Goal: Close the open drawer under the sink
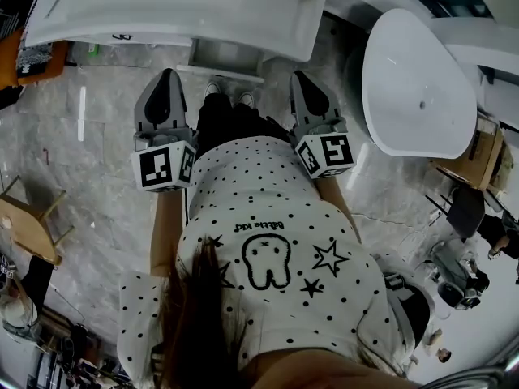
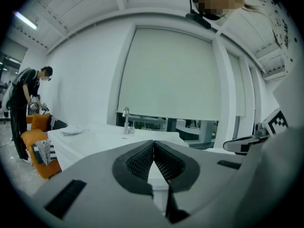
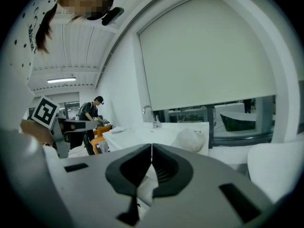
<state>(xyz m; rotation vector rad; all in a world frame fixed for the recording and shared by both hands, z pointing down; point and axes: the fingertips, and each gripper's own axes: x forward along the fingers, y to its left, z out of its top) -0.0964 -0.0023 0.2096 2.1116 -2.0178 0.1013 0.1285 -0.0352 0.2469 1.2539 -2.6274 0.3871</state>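
Note:
In the head view the open drawer (image 1: 225, 58) juts out from under the white sink counter (image 1: 162, 10), just beyond my feet. My left gripper (image 1: 168, 74) and right gripper (image 1: 301, 76) are held side by side in front of my body, pointing at the counter, one on each side of the drawer and short of it. Both are shut with nothing between the jaws. In the left gripper view the jaw tips of the left gripper (image 2: 153, 142) meet below the counter top, where a faucet (image 2: 126, 120) stands. The right gripper (image 3: 151, 146) also shows its tips touching.
A white freestanding tub (image 1: 418, 83) stands to the right. A wooden chair (image 1: 28, 227) is at the left on the marble floor. A person in dark clothes (image 2: 26, 109) stands by orange seats (image 2: 40, 151) far left. A crumpled white cloth (image 3: 189, 140) lies on the counter.

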